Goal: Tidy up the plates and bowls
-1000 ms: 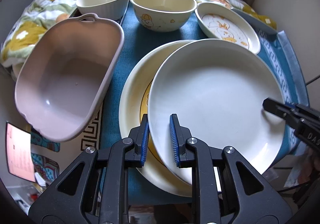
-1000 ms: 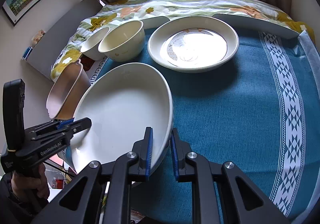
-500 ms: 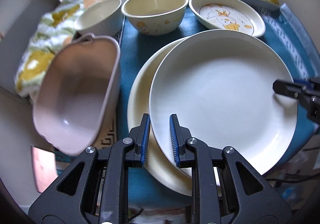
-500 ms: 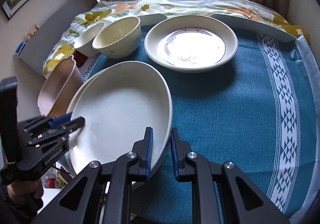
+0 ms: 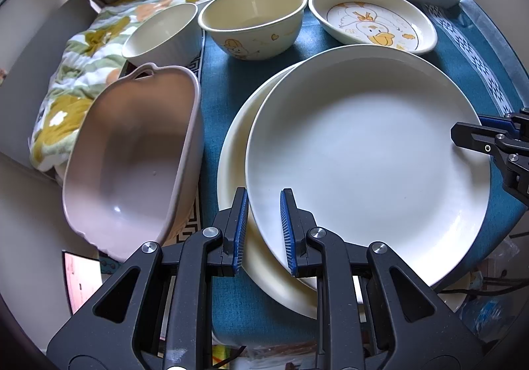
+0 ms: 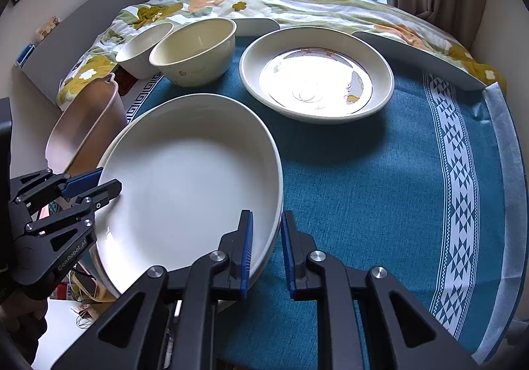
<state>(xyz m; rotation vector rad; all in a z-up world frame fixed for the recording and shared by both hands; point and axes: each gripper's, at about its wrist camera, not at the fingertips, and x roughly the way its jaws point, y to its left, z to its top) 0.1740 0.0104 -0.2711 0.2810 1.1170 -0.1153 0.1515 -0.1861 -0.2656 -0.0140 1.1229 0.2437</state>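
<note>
A large white plate [image 5: 367, 155] rests on a cream plate [image 5: 238, 151] on the blue cloth. My left gripper [image 5: 263, 231] is shut on the white plate's near-left rim. My right gripper [image 6: 267, 247] is shut on its opposite rim and shows at the right in the left wrist view [image 5: 476, 135]. The white plate [image 6: 188, 185] fills the lower left of the right wrist view, with my left gripper [image 6: 96, 185] at its far edge. A duck-print plate [image 5: 373, 22] [image 6: 317, 72], a cream bowl [image 5: 253, 24] [image 6: 195, 51] and a white bowl [image 5: 163, 32] [image 6: 142, 49] stand behind.
A pink handled tub [image 5: 132, 155] [image 6: 82, 125] stands left of the plates, at the table's edge. A floral quilt [image 6: 264, 3] lies along the back. The blue cloth [image 6: 380, 188] stretches right of the plates, with a patterned white band.
The white plate has come lower and now sits almost level on the cream plate, covering its yellow print. Both grippers kept their hold on its rim.
</note>
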